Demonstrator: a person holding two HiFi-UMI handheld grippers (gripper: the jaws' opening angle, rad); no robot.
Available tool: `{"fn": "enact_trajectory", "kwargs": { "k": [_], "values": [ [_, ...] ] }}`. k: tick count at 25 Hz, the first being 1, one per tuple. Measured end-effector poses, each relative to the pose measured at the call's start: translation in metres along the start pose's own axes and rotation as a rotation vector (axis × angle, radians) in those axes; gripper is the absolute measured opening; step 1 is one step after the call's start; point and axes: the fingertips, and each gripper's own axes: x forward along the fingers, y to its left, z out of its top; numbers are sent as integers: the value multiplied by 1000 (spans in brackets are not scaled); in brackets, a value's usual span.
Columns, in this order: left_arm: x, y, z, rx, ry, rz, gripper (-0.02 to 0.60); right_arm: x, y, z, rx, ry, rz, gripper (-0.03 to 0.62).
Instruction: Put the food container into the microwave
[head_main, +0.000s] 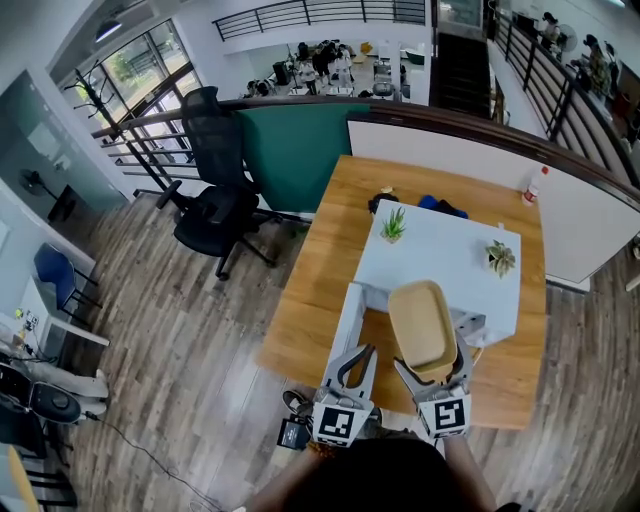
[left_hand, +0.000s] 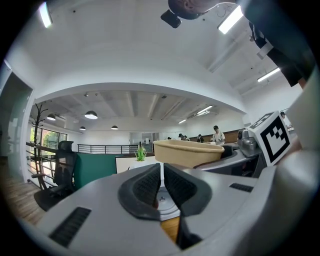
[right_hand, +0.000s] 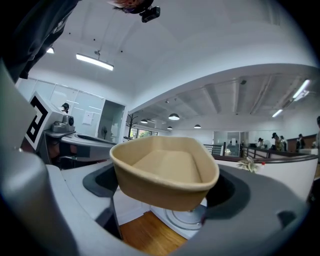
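Note:
A beige, empty food container (head_main: 424, 324) hangs in the air just in front of the white microwave (head_main: 445, 250), with my right gripper (head_main: 432, 370) shut on its near edge. In the right gripper view the container (right_hand: 165, 172) fills the middle, and the glass turntable (right_hand: 186, 218) of the open microwave shows below it. The microwave door (head_main: 349, 316) stands open to the left. My left gripper (head_main: 361, 354) hovers beside the door, left of the container, shut and holding nothing. In the left gripper view its pads (left_hand: 150, 184) nearly meet, and the container (left_hand: 187, 151) shows above them.
The microwave stands on a wooden table (head_main: 320, 270), with two small plants (head_main: 393, 224) (head_main: 500, 257) on its top. Behind it lie a blue object (head_main: 441, 206) and a small bottle (head_main: 536, 183). A black office chair (head_main: 215, 200) stands left of the table.

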Motion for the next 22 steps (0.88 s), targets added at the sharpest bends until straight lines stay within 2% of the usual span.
{"fn": "enact_trajectory", "kwargs": {
  "k": [12,22],
  "values": [
    [0,-1,-11,-5,19,22,38,-6,18,-15,-43,11,178,531],
    [0,-3,-14,8,35,18,38,-13,23,-44,-23,71,242,531]
  ]
}}
